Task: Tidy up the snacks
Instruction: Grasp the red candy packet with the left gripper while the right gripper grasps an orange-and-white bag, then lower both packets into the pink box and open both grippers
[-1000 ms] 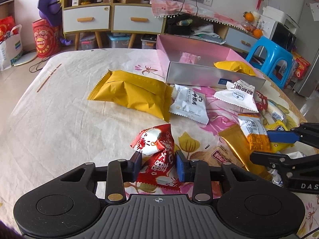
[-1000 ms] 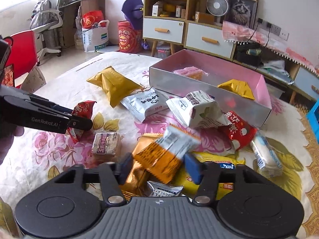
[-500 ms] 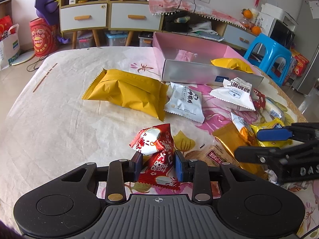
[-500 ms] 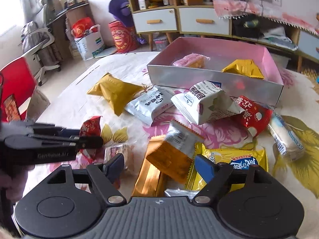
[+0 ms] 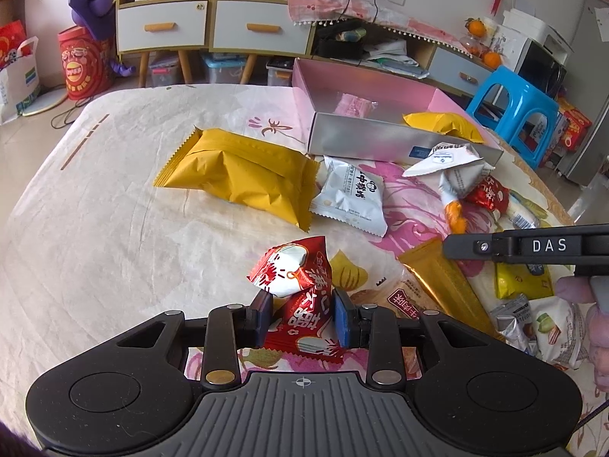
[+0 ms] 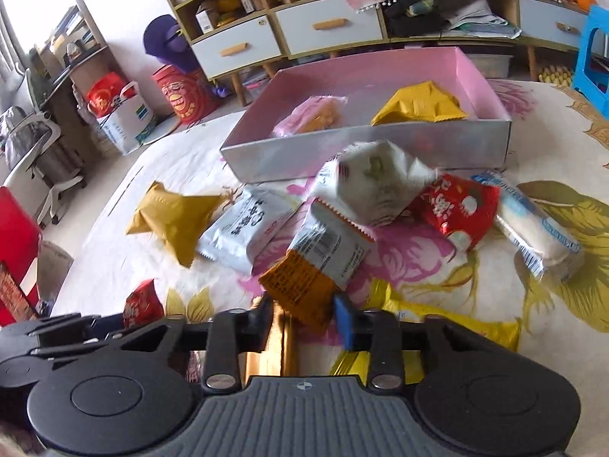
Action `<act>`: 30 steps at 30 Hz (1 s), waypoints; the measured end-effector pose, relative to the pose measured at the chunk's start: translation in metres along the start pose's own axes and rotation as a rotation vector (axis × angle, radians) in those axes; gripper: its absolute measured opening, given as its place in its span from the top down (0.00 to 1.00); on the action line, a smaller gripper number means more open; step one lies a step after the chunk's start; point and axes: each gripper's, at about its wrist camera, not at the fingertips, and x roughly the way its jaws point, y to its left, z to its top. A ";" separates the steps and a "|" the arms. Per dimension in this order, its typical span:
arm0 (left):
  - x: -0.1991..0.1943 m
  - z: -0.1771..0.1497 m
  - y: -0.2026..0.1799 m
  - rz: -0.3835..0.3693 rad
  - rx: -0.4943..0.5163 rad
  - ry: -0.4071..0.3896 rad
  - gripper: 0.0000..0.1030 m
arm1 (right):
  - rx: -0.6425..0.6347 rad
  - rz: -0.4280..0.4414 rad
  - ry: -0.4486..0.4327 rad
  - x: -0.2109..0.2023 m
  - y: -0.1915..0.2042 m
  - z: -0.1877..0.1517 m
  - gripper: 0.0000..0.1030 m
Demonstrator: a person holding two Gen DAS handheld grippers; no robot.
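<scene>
My left gripper (image 5: 302,312) is shut on a red-and-white snack packet (image 5: 300,278), held just above the flowered tablecloth. In the right wrist view the right gripper (image 6: 304,318) has its jaws closing on the orange end of an orange-and-white packet (image 6: 323,259), and the pads press on it. From the left wrist view the right gripper (image 5: 447,245) comes in from the right with that packet (image 5: 453,205) sticking up at its tip. A pink box (image 6: 365,152) with silver outer walls stands behind, holding a yellow packet (image 6: 418,106) and a pink one (image 6: 312,116).
Loose snacks lie between me and the box: a big yellow packet (image 5: 243,175), a white packet (image 5: 350,194), a puffy white bag (image 6: 377,182), a red packet (image 6: 456,209), a long white bar (image 6: 536,232), a gold bar (image 5: 445,285). A blue stool (image 5: 510,103) stands off the table's right.
The right gripper rolled, opened wide, then closed on the orange-and-white packet, whose end now stands tilted up. The left gripper kept still with the red packet.
</scene>
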 end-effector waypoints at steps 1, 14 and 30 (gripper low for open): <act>0.000 0.000 0.000 -0.001 -0.003 0.001 0.70 | -0.003 -0.003 -0.005 -0.001 0.000 0.000 0.94; -0.004 0.006 0.001 -0.011 -0.025 -0.001 0.74 | 0.055 -0.030 -0.074 -0.021 -0.024 0.003 1.00; -0.006 0.017 0.001 -0.048 -0.073 -0.007 0.75 | 0.217 -0.007 -0.082 -0.013 -0.050 0.016 0.98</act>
